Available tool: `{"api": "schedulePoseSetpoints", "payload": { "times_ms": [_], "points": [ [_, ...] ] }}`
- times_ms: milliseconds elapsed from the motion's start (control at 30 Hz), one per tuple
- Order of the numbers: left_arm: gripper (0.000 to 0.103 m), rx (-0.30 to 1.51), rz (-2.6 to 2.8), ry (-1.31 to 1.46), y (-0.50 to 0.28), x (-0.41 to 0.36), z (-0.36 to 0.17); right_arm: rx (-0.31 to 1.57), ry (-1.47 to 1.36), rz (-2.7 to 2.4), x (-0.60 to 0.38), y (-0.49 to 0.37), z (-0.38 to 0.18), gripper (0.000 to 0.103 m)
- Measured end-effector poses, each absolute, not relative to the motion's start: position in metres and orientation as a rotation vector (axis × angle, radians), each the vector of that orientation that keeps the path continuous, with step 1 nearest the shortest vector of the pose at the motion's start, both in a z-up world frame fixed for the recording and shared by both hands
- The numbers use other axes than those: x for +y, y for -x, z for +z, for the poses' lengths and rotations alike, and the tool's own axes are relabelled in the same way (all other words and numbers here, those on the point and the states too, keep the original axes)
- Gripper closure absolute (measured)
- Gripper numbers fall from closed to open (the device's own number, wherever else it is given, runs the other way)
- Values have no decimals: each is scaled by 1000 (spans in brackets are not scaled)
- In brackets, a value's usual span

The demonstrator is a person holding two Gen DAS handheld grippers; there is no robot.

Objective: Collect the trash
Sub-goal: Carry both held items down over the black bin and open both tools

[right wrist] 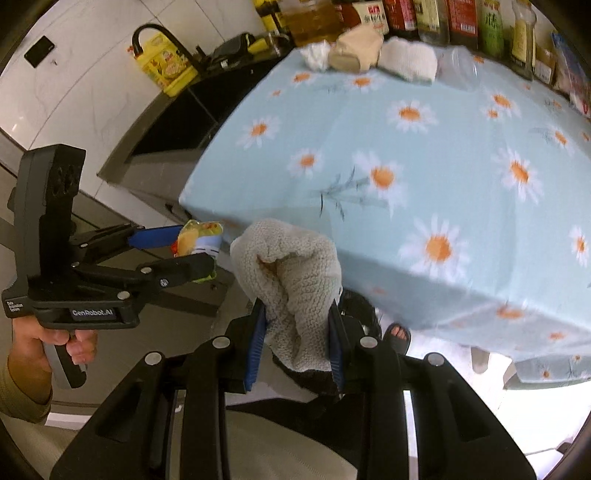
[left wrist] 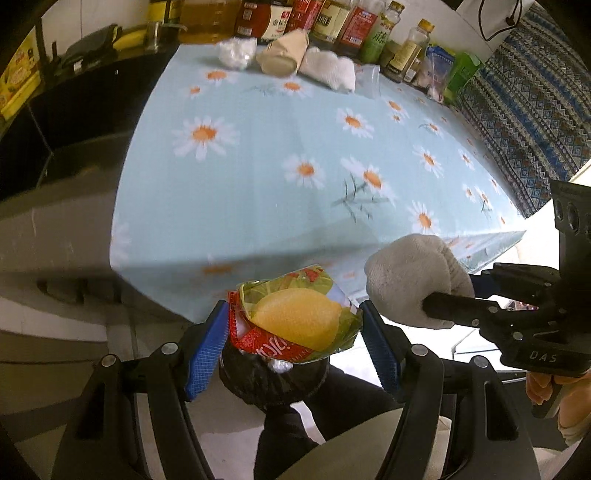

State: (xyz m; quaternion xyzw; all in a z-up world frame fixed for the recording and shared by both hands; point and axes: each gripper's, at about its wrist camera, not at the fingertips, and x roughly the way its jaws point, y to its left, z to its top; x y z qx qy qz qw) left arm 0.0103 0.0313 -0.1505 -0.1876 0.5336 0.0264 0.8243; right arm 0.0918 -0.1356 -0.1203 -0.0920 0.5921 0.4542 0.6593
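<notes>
My left gripper (left wrist: 293,332) is shut on a crumpled yellow and red snack wrapper (left wrist: 295,317), held off the near edge of the daisy tablecloth table (left wrist: 277,177). It also shows in the right wrist view (right wrist: 197,240). My right gripper (right wrist: 297,343) is shut on a grey-white knitted cloth (right wrist: 291,273), beside the left one; the cloth also shows in the left wrist view (left wrist: 410,277). A dark round bin (left wrist: 273,380) lies below the wrapper. On the far table edge lie a crumpled tissue (left wrist: 236,51), a beige tipped cup (left wrist: 282,55) and a white cloth (left wrist: 328,68).
A row of sauce bottles (left wrist: 332,22) and packets lines the table's back edge. A clear plastic cup (left wrist: 371,79) lies near them. A dark sink counter (right wrist: 177,122) with a yellow oil jug (right wrist: 166,62) is to the left. A patterned blue cloth (left wrist: 524,110) hangs at right.
</notes>
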Motion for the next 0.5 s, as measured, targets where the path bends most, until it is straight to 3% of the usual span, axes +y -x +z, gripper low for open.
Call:
{"api": "schedulePoseSetpoints", "payload": {
  "times_ms": [500],
  "points": [
    [34,1289,57,488,9,18,-222,1512,235,1007,-132,-77,-189,71]
  ]
}}
